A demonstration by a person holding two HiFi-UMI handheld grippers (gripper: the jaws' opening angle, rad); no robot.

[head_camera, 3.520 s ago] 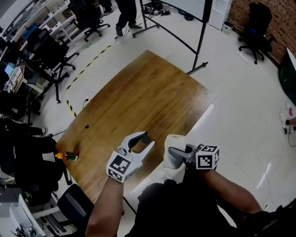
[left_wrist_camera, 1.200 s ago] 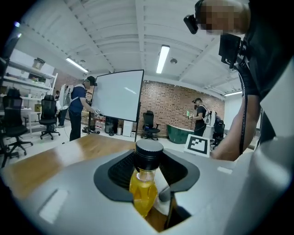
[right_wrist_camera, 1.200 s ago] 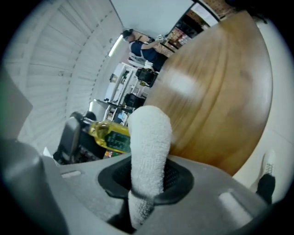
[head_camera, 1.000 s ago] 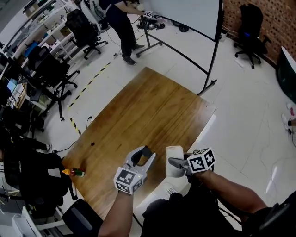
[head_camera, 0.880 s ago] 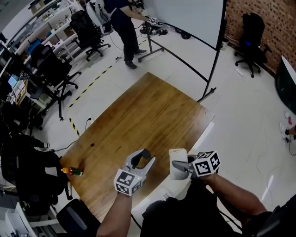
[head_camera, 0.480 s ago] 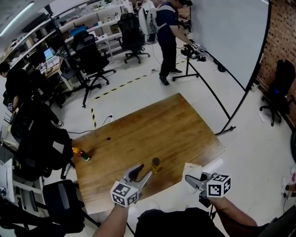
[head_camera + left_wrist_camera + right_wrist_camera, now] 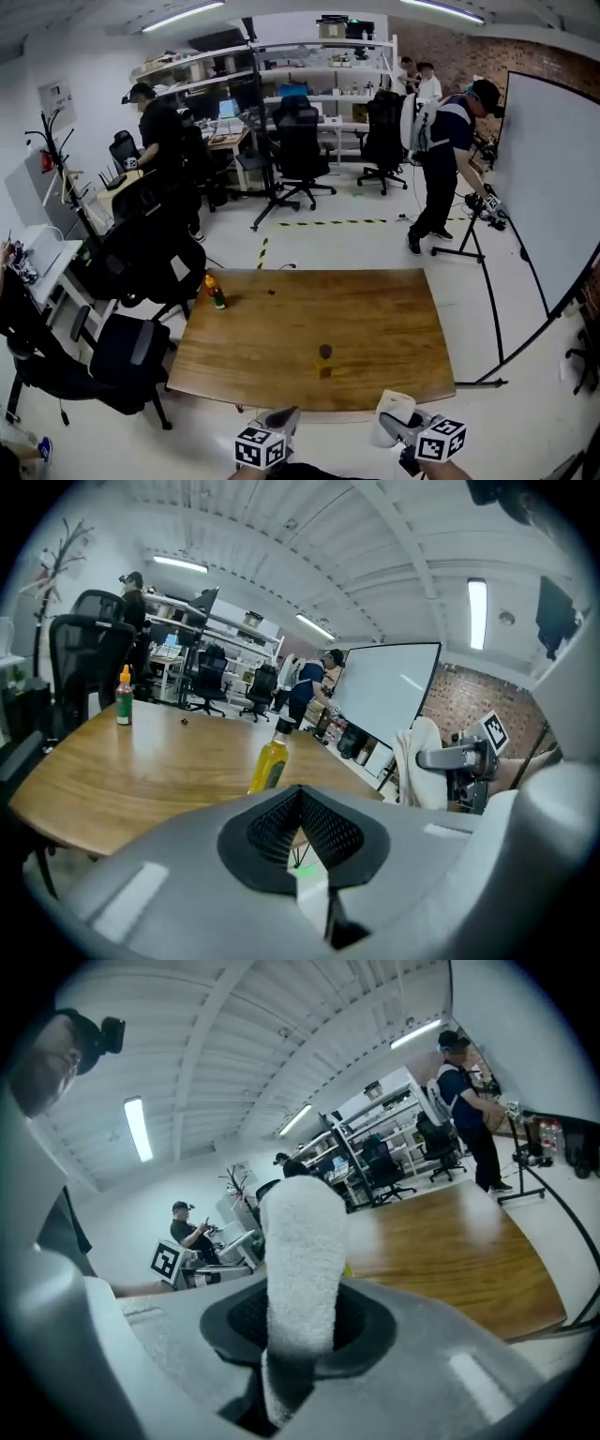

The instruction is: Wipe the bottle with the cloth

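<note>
A: Left gripper (image 7: 300, 791) has just been closing; its jaws now meet on nothing. So the bottle (image 7: 324, 359) stands unheld, near the desk's (image 7: 375, 309) near edge.

B: And the right gripper (image 7: 300, 1324)?

A: Clamped on the cloth (image 7: 298, 1241). Wiping with nothing steadying the bottle could, I'd judge, tip it or push it off that edge.

B: Room to move?

A: On the left, a green bottle (image 7: 215, 291) at the far corner, well apart, and a chair (image 7: 131, 352) beside the desk. The middle is bare wood. On the right, a whiteboard (image 7: 553, 178) stands clear of the desk.
</note>
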